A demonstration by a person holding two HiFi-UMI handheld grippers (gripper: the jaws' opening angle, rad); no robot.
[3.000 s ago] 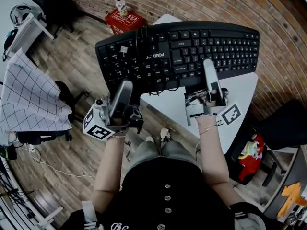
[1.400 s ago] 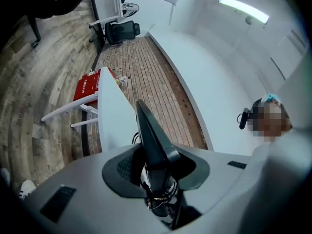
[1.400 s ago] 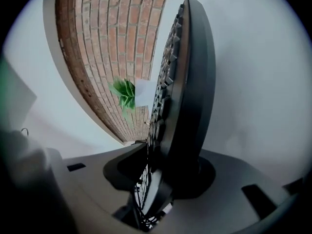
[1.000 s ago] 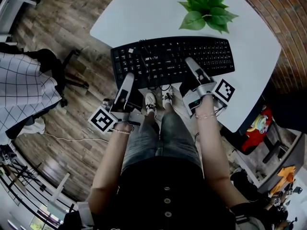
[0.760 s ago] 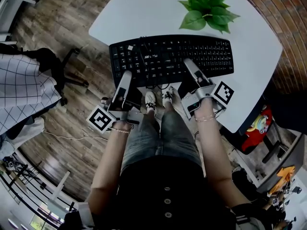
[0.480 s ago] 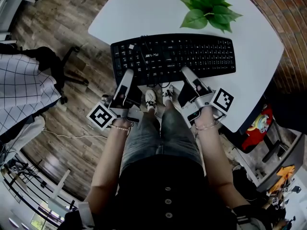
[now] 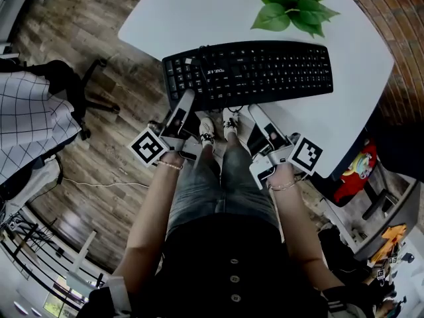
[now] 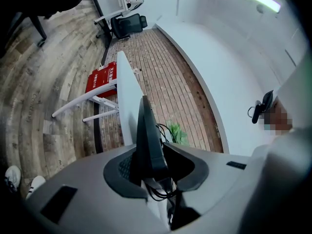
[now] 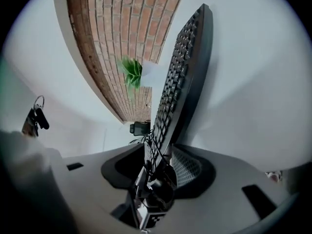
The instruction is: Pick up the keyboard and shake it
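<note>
Keyboard (image 7: 248,73): black plastic, matt.
Table (image 7: 199,12): white, smooth, low sheen.
Floor (image 7: 112,204): wood planks, grained.
Wall (image 7: 404,32), upper right: rough brick.
Cloth (image 7: 33,124), left edge: checked, probably woven.
Plant (image 7: 291,2): glossy leaves.

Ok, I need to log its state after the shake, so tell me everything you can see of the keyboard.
The keyboard is a black, full-size plastic board. It lies flat, keys up, on the white table, with its near left corner overhanging the table's edge. The left gripper has just been closing its jaws, which look shut on that corner. The right gripper has jaws that also just closed somewhat, but they stand apart around the near edge without pressing it.
</note>
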